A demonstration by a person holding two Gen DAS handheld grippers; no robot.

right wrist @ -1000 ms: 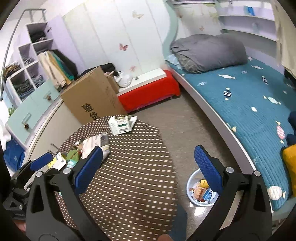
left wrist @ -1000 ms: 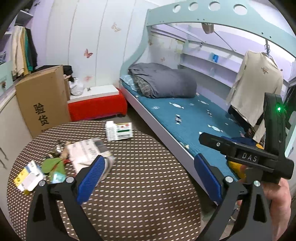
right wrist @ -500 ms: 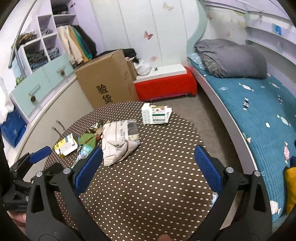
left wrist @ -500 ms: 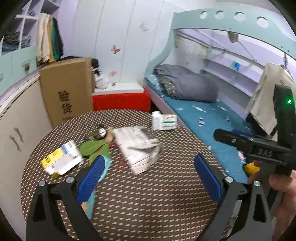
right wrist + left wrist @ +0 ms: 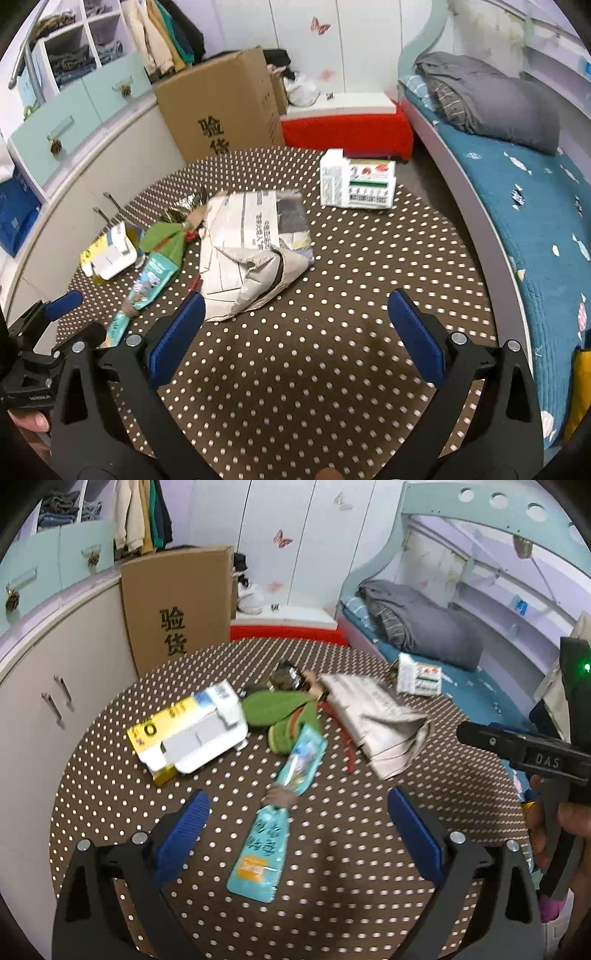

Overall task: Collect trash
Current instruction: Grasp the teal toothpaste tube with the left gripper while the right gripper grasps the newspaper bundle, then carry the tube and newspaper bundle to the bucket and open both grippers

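Observation:
Trash lies on a round brown polka-dot table [image 5: 351, 849]. A teal wrapper [image 5: 273, 830] lies just ahead of my open, empty left gripper [image 5: 299, 827]. Beyond are a yellow-white carton [image 5: 188, 731], green wrappers [image 5: 280, 712], crumpled newspaper [image 5: 376, 716] and a white-green box [image 5: 419, 674]. My right gripper [image 5: 295, 328] is open and empty above the table [image 5: 332, 369], with the newspaper [image 5: 251, 247] just beyond its left finger. The white-green box [image 5: 356, 181], teal wrapper [image 5: 147, 284] and carton [image 5: 109, 253] show there too.
A cardboard box [image 5: 221, 103] stands behind the table beside a red bench [image 5: 347, 125]. A bed with a teal cover [image 5: 535, 206] and grey duvet [image 5: 491, 96] runs along the right. Cabinets [image 5: 59, 657] line the left wall.
Both grippers have swung left and come in low over the table. The trash now sits closer and more central in both views. The floor bin has left the right wrist view.

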